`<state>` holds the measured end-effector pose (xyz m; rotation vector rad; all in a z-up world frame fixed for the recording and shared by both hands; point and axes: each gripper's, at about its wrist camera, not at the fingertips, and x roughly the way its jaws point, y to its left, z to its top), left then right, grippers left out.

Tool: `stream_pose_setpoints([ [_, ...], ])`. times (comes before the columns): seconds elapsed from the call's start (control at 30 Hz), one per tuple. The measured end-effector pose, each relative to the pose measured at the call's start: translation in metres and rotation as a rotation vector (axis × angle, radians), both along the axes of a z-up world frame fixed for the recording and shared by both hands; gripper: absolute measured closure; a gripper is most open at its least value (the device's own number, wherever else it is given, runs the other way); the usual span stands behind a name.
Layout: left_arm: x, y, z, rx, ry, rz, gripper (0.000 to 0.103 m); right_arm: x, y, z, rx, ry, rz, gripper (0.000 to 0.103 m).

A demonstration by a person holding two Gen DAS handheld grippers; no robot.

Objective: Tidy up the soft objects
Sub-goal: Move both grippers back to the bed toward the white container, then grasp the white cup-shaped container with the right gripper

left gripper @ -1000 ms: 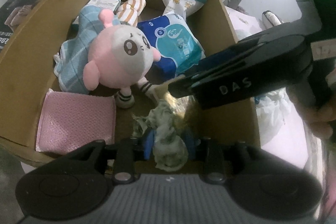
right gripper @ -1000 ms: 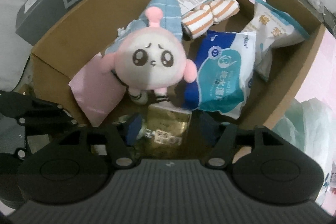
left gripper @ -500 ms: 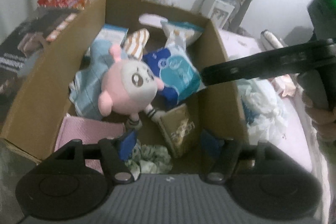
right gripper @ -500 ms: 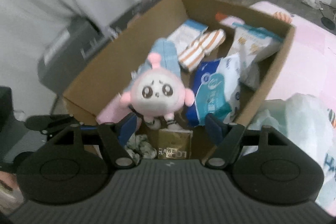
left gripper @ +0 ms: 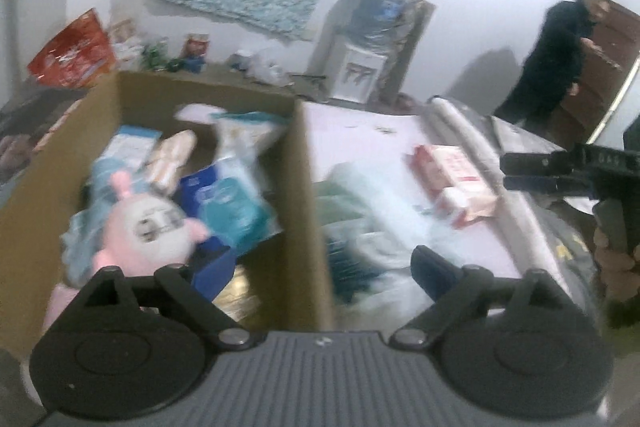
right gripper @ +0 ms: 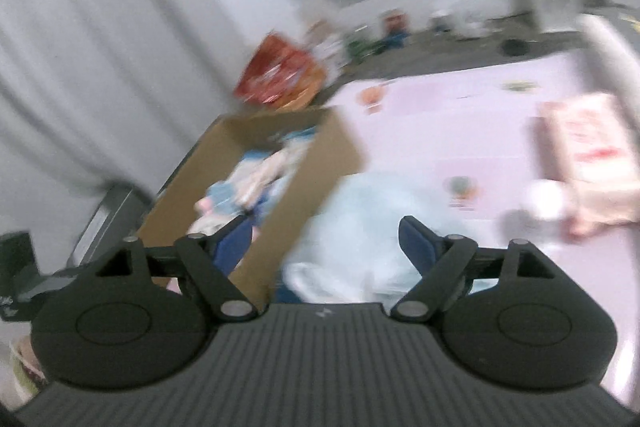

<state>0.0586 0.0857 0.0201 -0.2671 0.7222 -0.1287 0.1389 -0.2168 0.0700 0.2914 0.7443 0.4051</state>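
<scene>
Box: cardboard box stands at the left on the pink sheet; in the right wrist view it sits left of centre, blurred.
Plush: pink plush lies in the box toward its near left, face up, touching the blue pack.
Blue pack: blue and white pack lies in the box between the plush and the right wall.
White pouch: pouch leans at the far end of the box, behind the blue pack.
Striped item: pale striped piece lies behind the plush; too blurred to tell more.
Gold packet: packet sits at the box's near end, close to the right wall.
Plastic bag: crumpled pale bag lies on the sheet just outside the box's right wall; also in the right wrist view.
Red-white pack: pack lies on the sheet, well to the right of the box.
Left gripper: left gripper hangs over the box's right wall, jaws opening wide, nothing between the pads.
Right gripper: right gripper is over the bag and the box's near corner, jaws opening, gripping nothing; from the left wrist it shows at the right edge.
Bystander: person in dark clothes stands by a brown door at the far right.
</scene>
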Motion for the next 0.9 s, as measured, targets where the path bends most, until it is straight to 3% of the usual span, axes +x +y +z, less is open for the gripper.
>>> stream_pose_setpoints([
  [0.2,0.03,-0.058,0.001,0.023,0.009,-0.084,0.003,-0.01,-0.078,-0.023,0.032,0.024,-0.176,0.021],
  [0.37,0.052,-0.104,-0.007,0.085,0.013,-0.146,0.003,0.012,-0.091,-0.06,0.031,0.047,-0.195,0.021],
  [0.6,0.066,-0.132,-0.02,0.112,0.028,-0.162,0.003,0.091,-0.055,-0.106,-0.172,0.026,-0.17,0.022],
  [0.7,0.065,-0.134,-0.025,0.13,0.033,-0.158,0.003,0.118,-0.041,-0.13,-0.306,0.04,-0.153,0.023],
  [0.8,0.062,-0.132,-0.027,0.15,0.029,-0.151,0.003,0.127,-0.029,-0.144,-0.418,0.023,-0.142,0.029],
  [0.83,0.061,-0.131,-0.028,0.153,0.027,-0.148,0.003,0.126,-0.025,-0.145,-0.451,0.007,-0.139,0.034],
  [0.87,0.06,-0.13,-0.029,0.153,0.022,-0.144,0.003,0.125,-0.022,-0.146,-0.488,-0.003,-0.145,0.049],
  [0.9,0.058,-0.13,-0.029,0.153,0.018,-0.141,0.003,0.124,-0.022,-0.146,-0.5,-0.007,-0.149,0.056],
])
